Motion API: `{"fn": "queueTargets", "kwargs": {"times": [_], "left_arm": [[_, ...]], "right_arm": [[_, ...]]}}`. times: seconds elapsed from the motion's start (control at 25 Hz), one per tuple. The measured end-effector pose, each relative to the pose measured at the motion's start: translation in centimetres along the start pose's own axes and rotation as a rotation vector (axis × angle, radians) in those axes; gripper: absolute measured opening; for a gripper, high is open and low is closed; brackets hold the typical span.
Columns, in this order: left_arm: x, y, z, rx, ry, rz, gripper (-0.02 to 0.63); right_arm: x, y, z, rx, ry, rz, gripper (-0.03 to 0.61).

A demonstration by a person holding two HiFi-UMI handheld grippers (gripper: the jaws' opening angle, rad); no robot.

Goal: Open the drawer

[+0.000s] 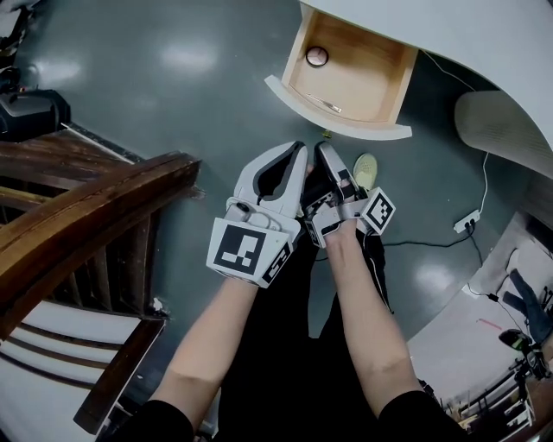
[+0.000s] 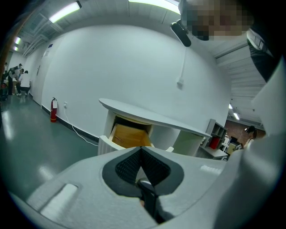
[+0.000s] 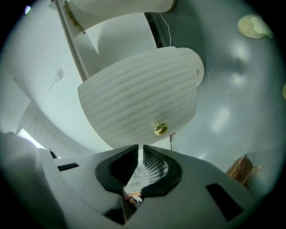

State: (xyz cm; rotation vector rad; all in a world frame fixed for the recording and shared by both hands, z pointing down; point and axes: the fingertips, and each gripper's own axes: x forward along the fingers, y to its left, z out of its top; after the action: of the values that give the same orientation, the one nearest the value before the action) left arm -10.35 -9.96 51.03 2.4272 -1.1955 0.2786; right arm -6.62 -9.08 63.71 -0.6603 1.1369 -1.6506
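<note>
Grey floor [image 1: 173, 78] below, the drawer [image 1: 367, 73] looks fully out of the bench [image 1: 449, 26], so the task seems done, and the left claw [image 1: 296, 155], pinched together empty, and the right claw [image 1: 327, 154], barely parted and empty, need only back away.

The glossy grey floor [image 1: 199, 78] bears a white desk [image 1: 449, 34] at top and a wooden chair [image 1: 86, 224] at left. A white power strip [image 1: 467, 222] with its cable [image 1: 484, 186] lies at right; a pale oval thing [image 1: 365, 171] lies near the desk

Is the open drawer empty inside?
No, the head view shows a small round object near the back of the drawer and a thin rod lying by its front panel.
</note>
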Motion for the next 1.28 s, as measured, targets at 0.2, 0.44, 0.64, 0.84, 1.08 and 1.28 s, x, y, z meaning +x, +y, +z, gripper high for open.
{"fn": "queueTargets", "kwargs": {"times": [0.2,0.44,0.64,0.84,1.08,1.28], "left_arm": [[-1.4,-1.4,2.9,0.009,0.023,-0.009,0.006],[-3.1,-4.0,8.2,0.025,0.012,-0.038,0.006],[-3.8,-5.7,13.6,0.042,-0.027,-0.054,0.006],[-5.3,-7.7,18.9,0.052,-0.064,-0.086,0.006],[-7.3,-9.8,23.8,0.054,-0.086,-0.116,0.006],[-8.3,-10.8,28.0,0.064,-0.111,-0.105,0.006]], "right_arm": [[-0.1,6.9,-2.4,-0.101,0.095,0.023,0.023],[0.8,15.9,-4.3,-0.199,0.134,0.063,0.017],[2.3,22.6,-5.5,-0.280,0.163,0.108,0.017],[3.3,28.8,-6.8,-0.436,0.206,0.107,0.015],[4.3,36.2,-8.9,-0.666,0.247,0.084,0.015],[5.3,40.9,-11.2,-0.843,0.314,0.061,0.015]]}}
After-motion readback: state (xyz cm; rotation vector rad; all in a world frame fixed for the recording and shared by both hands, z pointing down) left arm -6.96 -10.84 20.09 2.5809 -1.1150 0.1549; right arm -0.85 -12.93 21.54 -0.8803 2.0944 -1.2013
